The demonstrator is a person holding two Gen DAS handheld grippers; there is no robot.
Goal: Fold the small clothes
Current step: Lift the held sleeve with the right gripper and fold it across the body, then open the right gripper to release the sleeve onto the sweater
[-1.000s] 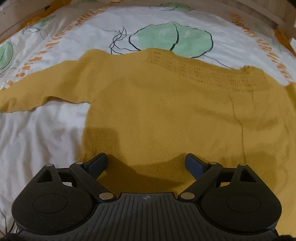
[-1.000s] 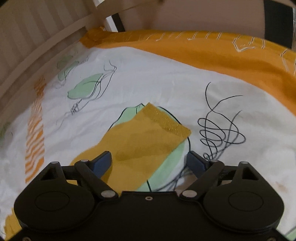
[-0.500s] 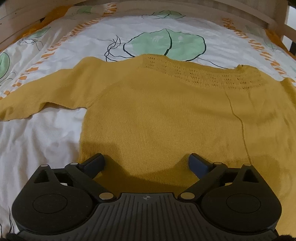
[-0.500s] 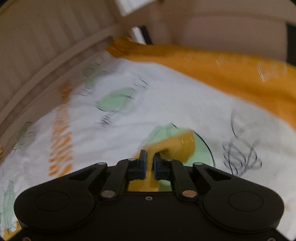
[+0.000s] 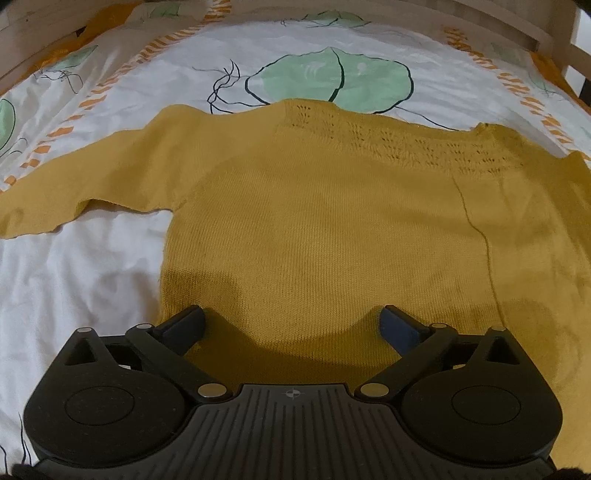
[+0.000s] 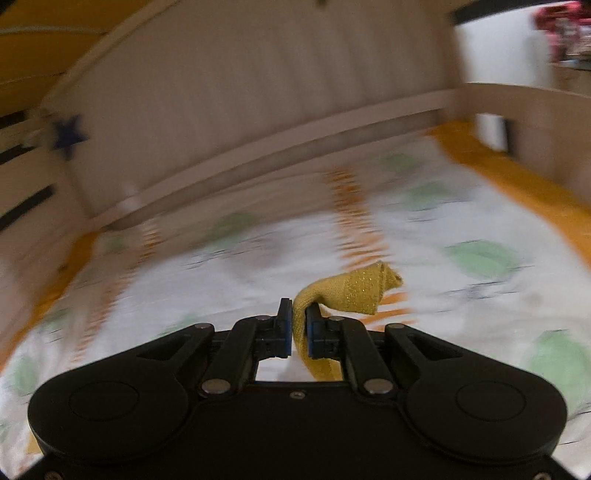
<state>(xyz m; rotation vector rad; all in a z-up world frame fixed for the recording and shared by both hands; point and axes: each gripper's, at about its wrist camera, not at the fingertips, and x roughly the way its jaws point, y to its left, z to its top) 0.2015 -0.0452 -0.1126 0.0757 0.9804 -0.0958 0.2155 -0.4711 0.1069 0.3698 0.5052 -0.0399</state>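
Note:
A mustard-yellow knitted sweater (image 5: 325,221) lies flat on the patterned bedsheet (image 5: 74,266), its neckline at the far side and one sleeve (image 5: 85,177) stretched out to the left. My left gripper (image 5: 291,325) hovers over the sweater's near hem, its jaws still opening wide, with nothing pinched between them. In the right wrist view, my right gripper (image 6: 298,325) is shut on the sweater's other sleeve cuff (image 6: 354,291), which curls up past the fingertips, lifted above the sheet.
Wooden bed rails (image 5: 517,26) border the far side and corners. A pale padded side panel (image 6: 258,122) with a blue star (image 6: 68,134) stands beyond the sheet in the blurred right wrist view. An orange border (image 6: 524,192) runs along the sheet's edge.
My right gripper closed on the sleeve cuff, then swung up and sideways with it, leaving the view blurred. My left gripper's jaws spread a little wider over the hem.

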